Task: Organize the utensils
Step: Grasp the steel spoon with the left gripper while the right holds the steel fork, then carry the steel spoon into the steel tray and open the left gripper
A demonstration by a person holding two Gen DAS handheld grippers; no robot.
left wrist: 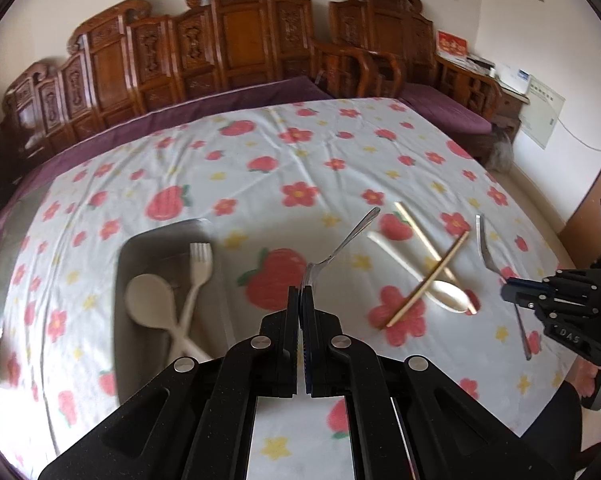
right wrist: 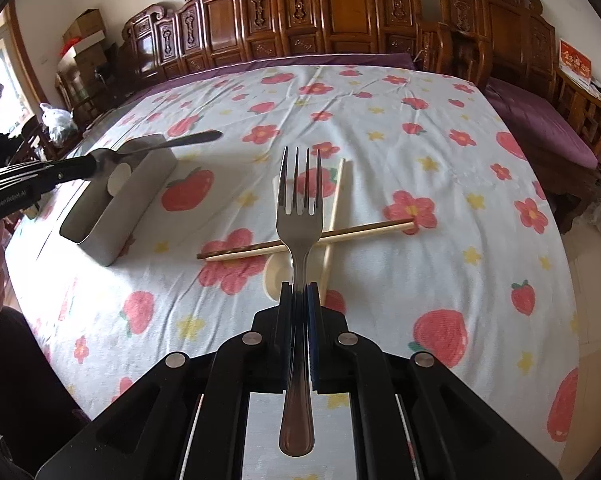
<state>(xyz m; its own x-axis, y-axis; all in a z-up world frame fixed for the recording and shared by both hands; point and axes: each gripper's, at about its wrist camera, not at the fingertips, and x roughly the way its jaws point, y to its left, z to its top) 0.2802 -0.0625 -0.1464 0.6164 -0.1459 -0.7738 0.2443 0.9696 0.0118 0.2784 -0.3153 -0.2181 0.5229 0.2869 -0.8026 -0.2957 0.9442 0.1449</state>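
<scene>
Right tool (right wrist: 300,292) is clamped on a metal fork (right wrist: 299,216), tines pointing away, held above the surface (right wrist: 380,128) w/ strawberry cloth. Left tool (left wrist: 300,300) is closed on a metal spoon (left wrist: 340,240) by its bowl, handle out front. Just beyond the fork lie crossed chopsticks (right wrist: 364,230) over a cream spoon (right wrist: 278,268). Left of the chopsticks sits the grey tray (left wrist: 140,248) w/ a cream fork (left wrist: 198,268) & another cream spoon (left wrist: 148,300) inside.
</scene>
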